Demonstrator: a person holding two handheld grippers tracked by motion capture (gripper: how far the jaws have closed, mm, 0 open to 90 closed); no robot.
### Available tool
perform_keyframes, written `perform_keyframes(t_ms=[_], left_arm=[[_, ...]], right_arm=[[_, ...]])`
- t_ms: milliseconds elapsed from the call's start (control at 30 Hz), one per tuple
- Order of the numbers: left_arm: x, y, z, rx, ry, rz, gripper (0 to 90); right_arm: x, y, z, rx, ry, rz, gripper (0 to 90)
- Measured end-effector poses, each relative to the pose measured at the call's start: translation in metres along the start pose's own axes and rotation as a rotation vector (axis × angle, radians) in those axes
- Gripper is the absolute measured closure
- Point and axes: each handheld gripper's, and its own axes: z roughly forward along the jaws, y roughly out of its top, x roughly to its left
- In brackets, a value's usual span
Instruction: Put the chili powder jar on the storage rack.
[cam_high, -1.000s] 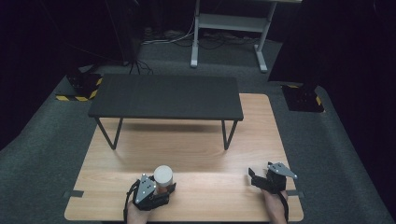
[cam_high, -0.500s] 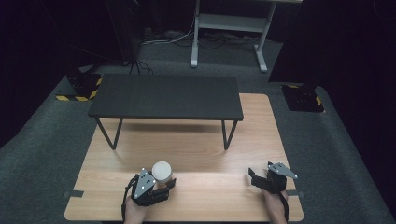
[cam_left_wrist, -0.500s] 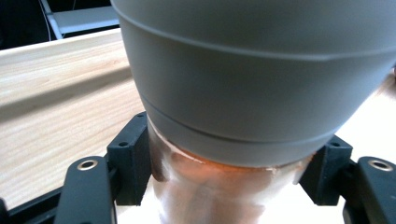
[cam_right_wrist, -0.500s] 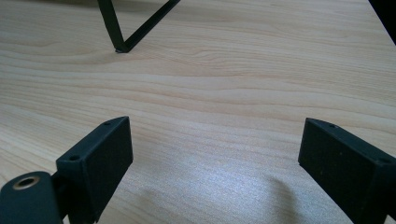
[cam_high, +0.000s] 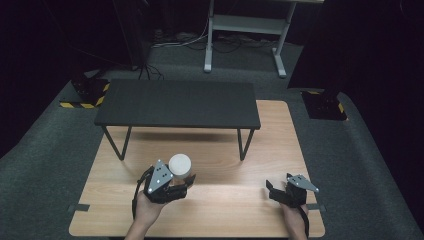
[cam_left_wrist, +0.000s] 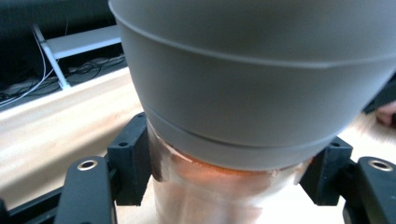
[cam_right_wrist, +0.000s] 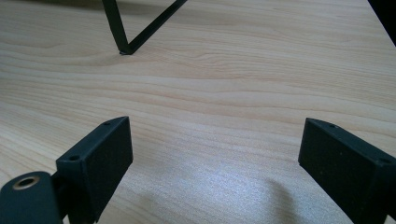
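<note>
A dark room is framing a pale wooden surface (cam_high: 220, 150) on grey carpet, with a low black bench (cam_high: 177, 103) standing across its far half on thin black legs. Beyond it, at twelve o'clock, a grey desk frame (cam_high: 245, 30) is sitting among loose cables.

Down at seven o'clock on the surface, the left gripper (cam_high: 182, 181) is clamping a jar (cam_high: 181, 167), its jaws pressed against both sides. From above, the jar's round white lid is facing the camera, just past the grey plate on the gripper. In the left gripper view the jar (cam_left_wrist: 243, 140) is looming huge: a broad grey-white lid on top, a clear body with a coppery glow beneath, and the black pads (cam_left_wrist: 133, 161) are hugging that clear body right under the lid. Whether the jar's base is touching the wood, I cannot tell.

Over at five o'clock, the right gripper (cam_high: 276, 190) is resting low near the front edge, jaws spread wide with nothing between them. In its own view the right gripper (cam_right_wrist: 215, 158) is looking across bare wood grain toward a bench leg (cam_right_wrist: 122, 46) at eleven o'clock.
</note>
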Motion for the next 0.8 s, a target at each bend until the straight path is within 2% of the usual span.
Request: perform_keyframes(t_ms=[200, 233, 267, 300, 367, 400, 533, 667, 767, 800], left_arm=[[0.008, 0.045, 0.006, -0.024, -0.011, 0.01, 31.4], [0.008, 0.045, 0.006, -0.024, -0.011, 0.01, 31.4], [0.011, 0.062, 0.01, -0.02, -0.016, 0.005, 31.4], [0.012, 0.069, 0.012, -0.018, -0.016, 0.011, 31.4], [0.013, 0.083, 0.017, -0.015, -0.014, 0.033, 31.4], [0.013, 0.083, 0.017, -0.015, -0.014, 0.033, 31.4], [0.018, 0.109, 0.029, -0.03, -0.014, 0.028, 31.4], [0.022, 0.13, 0.04, -0.019, 0.026, 0.024, 31.4], [0.027, 0.138, 0.047, -0.016, 0.043, 0.013, 31.4], [0.031, 0.145, 0.055, -0.003, 0.067, -0.02, 31.3]], right_arm=[[-0.003, -0.002, -0.001, -0.016, 0.012, 0.004, 9.6], [-0.003, -0.003, -0.002, -0.019, 0.013, 0.005, 9.6], [-0.004, -0.003, -0.002, -0.021, 0.015, 0.007, 9.6], [-0.004, -0.004, -0.002, -0.024, 0.017, 0.008, 9.6], [-0.005, -0.005, -0.002, -0.03, 0.02, 0.009, 9.6], [-0.005, -0.005, -0.002, -0.03, 0.02, 0.009, 9.6], [-0.007, -0.006, -0.003, -0.041, 0.029, 0.014, 9.6], [-0.008, -0.008, -0.004, -0.053, 0.036, 0.018, 9.6], [-0.009, -0.009, -0.004, -0.06, 0.038, 0.027, 9.6], [-0.01, -0.01, -0.004, -0.068, 0.038, 0.033, 9.6]])
